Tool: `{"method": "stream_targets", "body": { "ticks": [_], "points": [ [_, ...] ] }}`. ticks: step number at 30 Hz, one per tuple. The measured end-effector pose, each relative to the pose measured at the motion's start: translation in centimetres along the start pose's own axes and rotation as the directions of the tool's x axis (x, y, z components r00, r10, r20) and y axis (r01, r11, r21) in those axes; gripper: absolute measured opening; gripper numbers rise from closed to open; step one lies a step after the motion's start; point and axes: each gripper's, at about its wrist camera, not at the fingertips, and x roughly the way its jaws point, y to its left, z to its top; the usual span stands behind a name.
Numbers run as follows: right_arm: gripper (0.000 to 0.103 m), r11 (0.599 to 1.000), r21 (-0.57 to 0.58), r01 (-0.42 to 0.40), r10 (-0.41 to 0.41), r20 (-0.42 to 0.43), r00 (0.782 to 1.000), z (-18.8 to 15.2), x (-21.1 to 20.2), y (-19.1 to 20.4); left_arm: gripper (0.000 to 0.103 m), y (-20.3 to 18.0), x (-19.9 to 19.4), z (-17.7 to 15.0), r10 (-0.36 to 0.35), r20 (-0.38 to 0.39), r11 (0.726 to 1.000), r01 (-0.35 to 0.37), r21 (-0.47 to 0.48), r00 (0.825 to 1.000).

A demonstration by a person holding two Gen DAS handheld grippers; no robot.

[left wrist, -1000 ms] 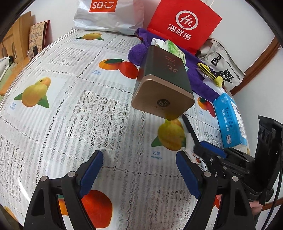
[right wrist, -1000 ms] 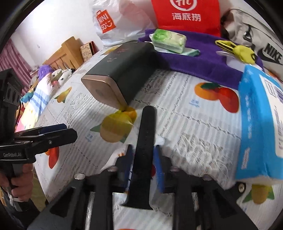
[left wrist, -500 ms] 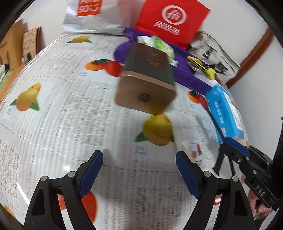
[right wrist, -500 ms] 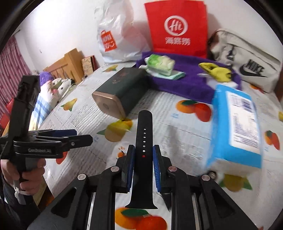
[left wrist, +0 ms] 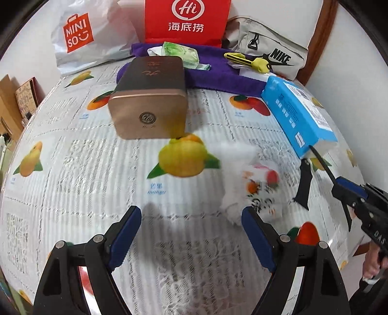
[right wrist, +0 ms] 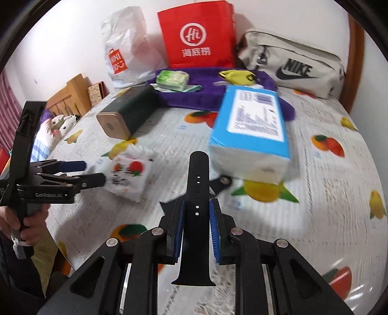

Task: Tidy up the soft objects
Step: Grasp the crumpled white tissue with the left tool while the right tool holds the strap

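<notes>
Above fruit-print tablecloth (right wrist: 315,193), black strap (right wrist: 197,184) sits clamped between right jaws.

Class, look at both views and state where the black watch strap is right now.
The watch strap is clamped between the pads of the right hand-held gripper, above the tablecloth, just in front of the blue tissue pack; in the left view it shows at the right edge.

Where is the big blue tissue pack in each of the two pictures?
Left wrist view: the blue tissue pack lies at the right, beside the purple cloth, above the right gripper.
Right wrist view: the same pack sits in the middle, just beyond the tip of the black watch strap that the right gripper holds.
Shared landmark: the red Hi bag standing at the back, behind the purple cloth.
</notes>
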Motion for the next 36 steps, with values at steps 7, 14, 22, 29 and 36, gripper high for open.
{"method": "stream_targets", "body": {
  "ticks": [7, 14, 22, 29, 36],
  "points": [
    [0.02, 1.0, 0.015, 0.021, -0.021, -0.001, 1.0, -0.9, -0.1, -1.1, 0.084, 0.8, -0.5, -0.7, 0.009, 0.002, 1.0, -0.009, 0.007, 1.0],
    [0.02, 0.998, 0.045, 0.035, -0.034, -0.018, 0.999, -1.8, 0.1, -2.3, 0.084, 0.9, 0.7, 0.2, 0.021, -0.012, 1.0, -0.021, -0.011, 1.0],
    [0.021, 0.998, 0.052, 0.04, -0.038, -0.027, 0.999, -2.0, 0.3, -2.7, 0.084, -1.9, 1.4, 1.2, -0.051, -0.019, 0.998, 0.052, 0.042, 0.999],
    [0.021, 0.995, 0.046, 0.088, -0.086, -0.04, 0.995, -2.2, 0.4, -3.1, 0.084, -2.8, 1.6, 2.3, -0.109, -0.008, 0.994, 0.109, 0.022, 0.994],
    [0.021, 0.996, 0.038, 0.078, -0.075, -0.057, 0.996, -2.4, 1.1, -2.7, 0.084, -4.9, 3.7, 3.5, -0.061, -0.046, 0.996, 0.064, 0.067, 0.997]
  ]
}}
